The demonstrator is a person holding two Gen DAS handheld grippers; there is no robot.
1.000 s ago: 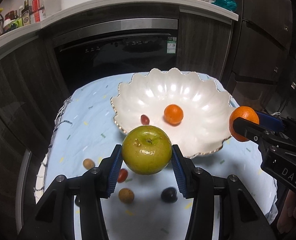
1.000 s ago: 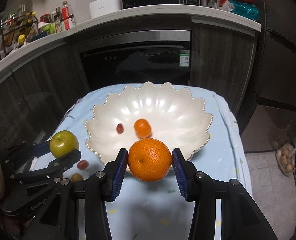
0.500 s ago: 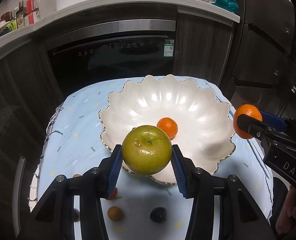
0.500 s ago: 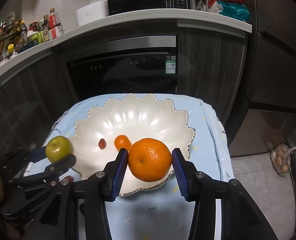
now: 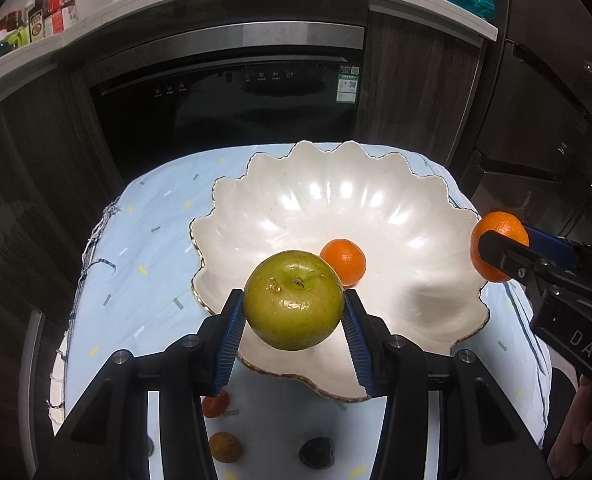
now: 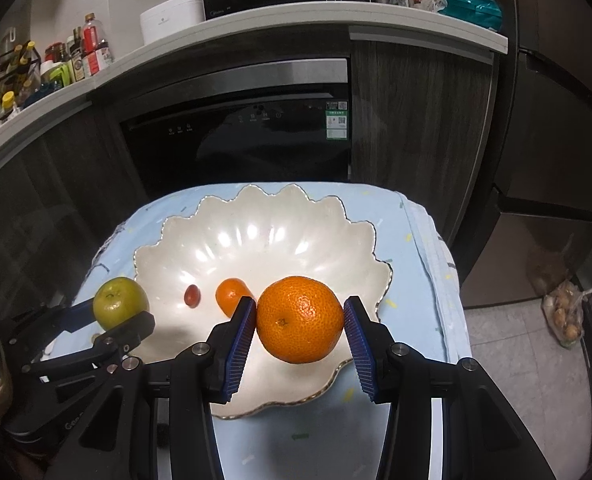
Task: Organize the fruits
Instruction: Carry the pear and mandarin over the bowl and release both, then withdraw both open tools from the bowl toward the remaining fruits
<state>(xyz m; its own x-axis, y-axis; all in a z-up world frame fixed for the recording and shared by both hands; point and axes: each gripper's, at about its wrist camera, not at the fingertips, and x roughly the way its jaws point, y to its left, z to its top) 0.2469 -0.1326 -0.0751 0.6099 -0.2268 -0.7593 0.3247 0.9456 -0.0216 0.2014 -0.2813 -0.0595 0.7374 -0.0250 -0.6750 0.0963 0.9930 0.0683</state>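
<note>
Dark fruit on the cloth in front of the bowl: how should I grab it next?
Pinch the dark fruit across its middle, coming down from above. It is small, roundish and lies low on the cloth, with bare cloth on both sides; the brownish fruit sits apart.

Dark wood cabinets [image 6: 415, 120], black built-in oven [image 6: 248, 136], white countertop [image 6: 256, 20], tiled floor [image 6: 507, 360]

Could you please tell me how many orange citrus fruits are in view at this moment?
2. A large orange is clamped in the right gripper over the bowl's near rim; a smaller orange lies inside the bowl. Others may be hidden behind the grippers.
</note>
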